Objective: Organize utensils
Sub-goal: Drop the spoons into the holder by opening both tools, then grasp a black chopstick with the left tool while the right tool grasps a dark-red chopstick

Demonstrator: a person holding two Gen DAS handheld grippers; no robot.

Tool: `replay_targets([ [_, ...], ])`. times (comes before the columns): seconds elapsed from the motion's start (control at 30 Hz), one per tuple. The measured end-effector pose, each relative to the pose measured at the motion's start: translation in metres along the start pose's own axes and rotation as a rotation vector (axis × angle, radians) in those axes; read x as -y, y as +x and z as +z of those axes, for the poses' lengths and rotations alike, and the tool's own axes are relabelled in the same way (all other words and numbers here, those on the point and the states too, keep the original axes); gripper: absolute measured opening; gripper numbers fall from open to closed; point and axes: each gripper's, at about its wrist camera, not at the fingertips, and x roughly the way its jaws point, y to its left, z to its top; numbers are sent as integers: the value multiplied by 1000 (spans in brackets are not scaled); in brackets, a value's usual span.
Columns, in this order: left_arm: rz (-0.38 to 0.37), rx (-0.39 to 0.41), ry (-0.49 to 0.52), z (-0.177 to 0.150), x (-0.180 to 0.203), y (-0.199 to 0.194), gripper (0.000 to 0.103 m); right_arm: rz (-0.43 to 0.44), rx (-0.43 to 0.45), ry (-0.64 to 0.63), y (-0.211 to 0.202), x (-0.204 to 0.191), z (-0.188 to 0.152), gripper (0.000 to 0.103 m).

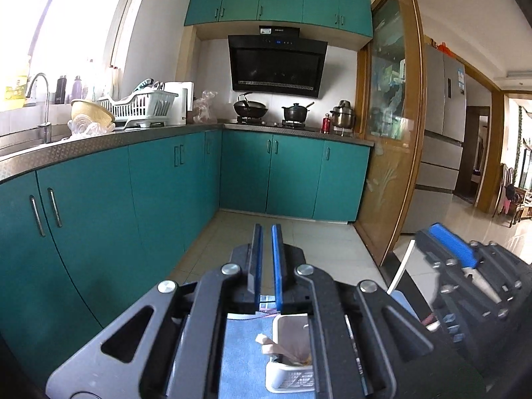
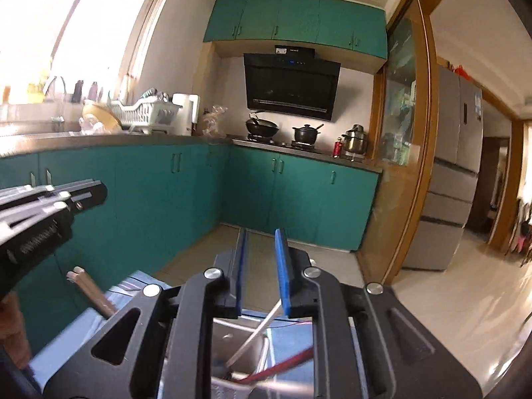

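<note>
Left wrist view first: right under our left gripper sits a white holder on a blue mat, with wooden handles poking out of it. Our blue pads are nearly together with a thin gap, pinching nothing. Off to the side our right gripper hovers near a white stick.

Over to the right wrist view: our right gripper is spread a little, empty, and below it a metal holder carries a white chopstick and a red utensil. Brown chopsticks stand up at the left.

We judge the sorting well along, perhaps finished: utensils sit in both holders, both tools raised and free. Whether loose pieces remain on the mat, we cannot tell.

Beyond, teal cabinets, then the dish rack, the stove pots and range hood.
</note>
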Motion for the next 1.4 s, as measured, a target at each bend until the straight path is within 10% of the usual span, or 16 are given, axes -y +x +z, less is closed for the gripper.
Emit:
replay_targets([
  [0.3, 11, -83, -17, -43, -24, -44, 15, 207, -89, 88, -86, 8, -27, 20],
  [0.57, 26, -248, -26, -109, -31, -51, 27, 325, -607, 163, -36, -38, -153, 20],
  [0.7, 32, -308, -28, -134, -37, -51, 37, 324, -720, 139, -13, -67, -182, 20],
  [0.97, 34, -381, -61, -161, -46, -44, 41, 306, -771, 97, -6, -95, -199, 11],
  [1.4, -28, -608, -30, -218, -33, -2, 47, 151, -794, 311, -38, -20, -215, 15],
])
